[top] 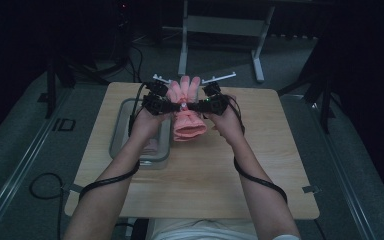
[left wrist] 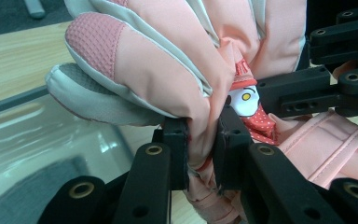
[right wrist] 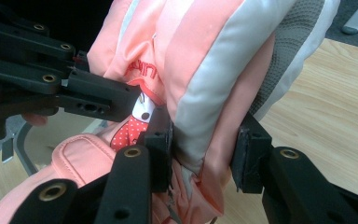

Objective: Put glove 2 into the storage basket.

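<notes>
A pink and white padded glove (top: pixel 187 117) hangs above the back of the wooden table (top: pixel 260 165), fingers pointing away and cuff toward me. My left gripper (top: pixel 174 106) is shut on the glove's left edge, and my right gripper (top: pixel 197 106) is shut on its right edge. In the left gripper view the jaws (left wrist: pixel 204 128) pinch a fold of the glove (left wrist: pixel 168 70) beside a small cartoon patch (left wrist: pixel 244 98). The right gripper view shows the jaws (right wrist: pixel 206 135) closed around the white and pink side of the glove (right wrist: pixel 205 60). Each gripper view also shows the other gripper's jaw tip.
A clear rectangular container (top: pixel 125 107) stands on the table's left side under my left forearm, with something pale lying in it. Behind the table stands a white metal frame (top: pixel 220 25) on the grey floor. Cables trail from both grippers along my forearms.
</notes>
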`<state>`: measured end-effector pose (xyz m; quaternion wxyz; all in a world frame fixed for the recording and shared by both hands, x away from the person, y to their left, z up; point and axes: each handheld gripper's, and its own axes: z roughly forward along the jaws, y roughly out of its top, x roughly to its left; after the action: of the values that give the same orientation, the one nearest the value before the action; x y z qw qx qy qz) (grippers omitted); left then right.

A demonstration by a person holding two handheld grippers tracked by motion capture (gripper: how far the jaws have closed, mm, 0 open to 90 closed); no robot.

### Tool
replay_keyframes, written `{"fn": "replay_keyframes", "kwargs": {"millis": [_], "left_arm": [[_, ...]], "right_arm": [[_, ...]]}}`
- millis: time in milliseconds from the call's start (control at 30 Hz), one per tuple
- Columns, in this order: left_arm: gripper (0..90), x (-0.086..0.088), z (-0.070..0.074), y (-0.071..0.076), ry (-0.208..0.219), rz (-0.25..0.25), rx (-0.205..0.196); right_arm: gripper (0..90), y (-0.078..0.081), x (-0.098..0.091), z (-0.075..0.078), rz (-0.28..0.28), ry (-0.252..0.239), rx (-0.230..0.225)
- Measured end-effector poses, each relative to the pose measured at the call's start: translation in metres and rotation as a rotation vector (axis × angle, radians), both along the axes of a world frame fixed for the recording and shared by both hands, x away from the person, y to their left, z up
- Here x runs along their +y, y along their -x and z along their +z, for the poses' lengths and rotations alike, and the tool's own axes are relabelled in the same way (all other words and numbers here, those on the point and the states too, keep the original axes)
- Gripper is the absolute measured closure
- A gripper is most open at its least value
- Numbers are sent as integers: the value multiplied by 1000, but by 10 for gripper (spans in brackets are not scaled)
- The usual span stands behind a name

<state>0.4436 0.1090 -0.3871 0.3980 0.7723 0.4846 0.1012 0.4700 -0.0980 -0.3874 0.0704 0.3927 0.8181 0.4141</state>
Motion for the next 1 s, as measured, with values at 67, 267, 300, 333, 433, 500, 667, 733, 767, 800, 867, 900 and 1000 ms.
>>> {"fn": "replay_keyframes", "kwargs": {"millis": [67, 267, 300, 333, 433, 500, 667, 733, 767, 800, 867, 900, 1000], "left_arm": [[771, 6, 0, 1, -2, 10, 1], [772, 28, 0, 6, -6, 53, -1], [772, 32, 0, 7, -8, 59, 0], [771, 36, 0, 8, -7, 66, 0], [772, 46, 0, 11, -5, 90, 0], [772, 53, 0, 13, -5, 105, 3], [772, 69, -1, 17, -11, 137, 6], [772, 76, -1, 19, -12, 153, 6], [772, 78, -1, 20, -12, 157, 8], [772, 82, -1, 22, -10, 167, 8], [772, 89, -1, 24, -8, 182, 8], [771, 92, -1, 24, -8, 188, 8], [771, 100, -1, 26, -13, 203, 7]], "right_arm": [[639, -2, 7, 0, 10, 1, 3], [639, -5, 30, 0, 43, 7, 8], [639, -5, 35, 0, 50, 8, 9], [639, -5, 39, 0, 57, 9, 8], [639, -6, 51, 1, 76, 12, 6], [639, -8, 58, 1, 88, 11, 12], [639, -9, 77, 1, 121, 24, 14], [639, -9, 85, 1, 130, 25, 15], [640, -10, 90, 1, 139, 29, 12], [639, -9, 93, 1, 143, 31, 11], [639, -10, 101, 1, 156, 36, 12], [639, -10, 105, 1, 161, 38, 11], [639, -10, 115, 2, 170, 37, 10]]}}
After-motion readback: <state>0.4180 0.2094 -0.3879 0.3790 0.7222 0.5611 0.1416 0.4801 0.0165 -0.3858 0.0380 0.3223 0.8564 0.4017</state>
